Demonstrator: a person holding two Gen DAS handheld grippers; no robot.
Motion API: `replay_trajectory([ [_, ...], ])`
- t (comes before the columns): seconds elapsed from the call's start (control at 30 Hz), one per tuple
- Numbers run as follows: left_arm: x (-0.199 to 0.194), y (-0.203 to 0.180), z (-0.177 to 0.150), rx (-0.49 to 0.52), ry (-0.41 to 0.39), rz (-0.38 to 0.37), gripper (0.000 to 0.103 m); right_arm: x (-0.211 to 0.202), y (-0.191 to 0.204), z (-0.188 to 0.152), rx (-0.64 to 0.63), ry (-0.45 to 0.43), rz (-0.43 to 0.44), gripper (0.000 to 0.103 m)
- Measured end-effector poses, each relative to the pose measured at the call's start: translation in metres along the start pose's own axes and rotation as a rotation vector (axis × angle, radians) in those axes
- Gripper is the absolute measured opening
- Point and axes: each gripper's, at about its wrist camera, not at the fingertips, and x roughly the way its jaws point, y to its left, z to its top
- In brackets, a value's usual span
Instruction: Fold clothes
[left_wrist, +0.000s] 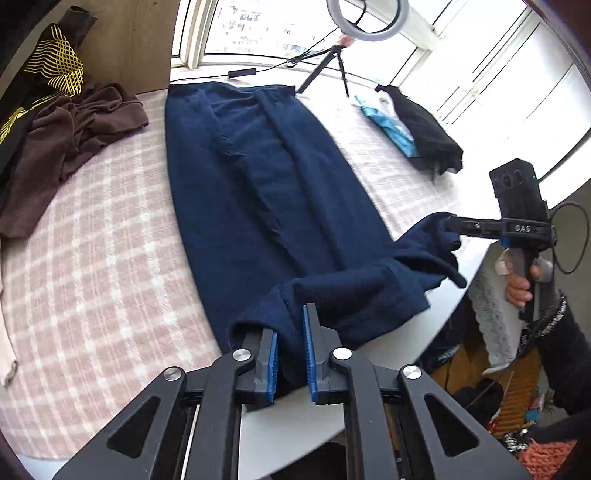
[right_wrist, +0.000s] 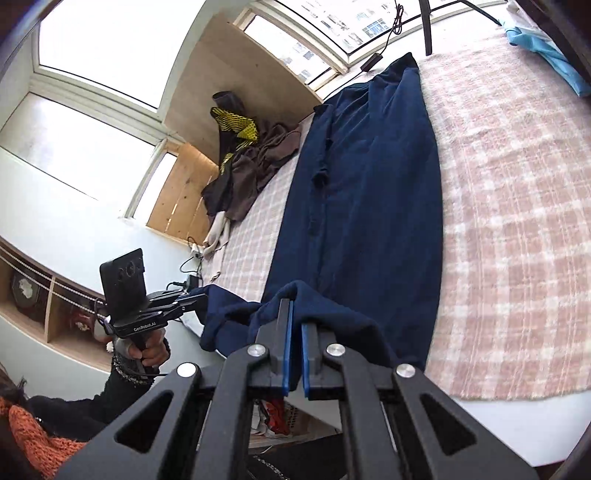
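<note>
Bed with pink plaid blanket (left_wrist: 92, 229), carrying navy knit garment (left_wrist: 258, 177): soft, limp, light; your left hand-held gripper (left_wrist: 290, 354) and right hand-held gripper (right_wrist: 295, 354) each pinch one near-hem corner—good holds.

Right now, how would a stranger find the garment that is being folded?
Look at the bed with the pink checked blanket. The long navy garment lies along its middle, its near end lifted by both grippers. The brown clothes are crumpled at a far corner; only this one is spread flat.

White table (left_wrist: 295, 421) under pink plaid blanket (left_wrist: 92, 258); on it, navy garment (left_wrist: 266, 192) centre, brown clothes (left_wrist: 74, 136) upper left, black garment (left_wrist: 428, 129) upper right.
</note>
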Motion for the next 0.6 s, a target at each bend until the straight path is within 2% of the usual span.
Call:
replay_trajectory([
  [0.03,0.011,0.010,0.014,-0.014,0.046,0.032,0.017,0.004,-0.007,0.018,0.032,0.016,-0.071,0.023],
  [0.07,0.012,0.017,0.013,-0.012,0.049,0.011,0.017,0.004,-0.012,0.028,0.054,0.018,-0.105,0.023],
  [0.1,0.013,0.023,0.012,-0.010,0.051,-0.010,0.021,0.002,-0.013,0.031,0.046,0.010,-0.104,0.023],
  [0.13,0.014,0.030,0.011,-0.007,0.053,-0.031,0.026,0.001,-0.012,0.032,0.028,0.000,-0.097,0.028],
  [0.17,0.011,0.032,0.007,0.018,0.038,-0.037,0.038,-0.007,-0.009,0.029,0.010,-0.010,-0.103,0.034],
  [0.2,0.006,0.034,0.004,0.041,0.025,-0.033,0.045,-0.011,-0.007,0.025,-0.017,-0.016,-0.125,0.045],
  [0.3,0.009,0.040,-0.005,0.074,0.035,0.004,0.046,-0.010,0.000,0.015,-0.114,-0.020,-0.201,0.048],
  [0.47,0.030,0.044,-0.007,0.150,0.050,0.086,0.044,0.036,0.007,0.013,-0.277,0.038,-0.330,0.048],
  [0.53,0.044,0.040,0.000,0.207,0.037,0.132,0.044,0.054,0.004,0.021,-0.345,0.070,-0.350,0.048],
  [0.6,0.054,0.034,0.007,0.249,0.021,0.127,0.044,0.067,-0.001,0.031,-0.401,0.087,-0.361,0.048],
])
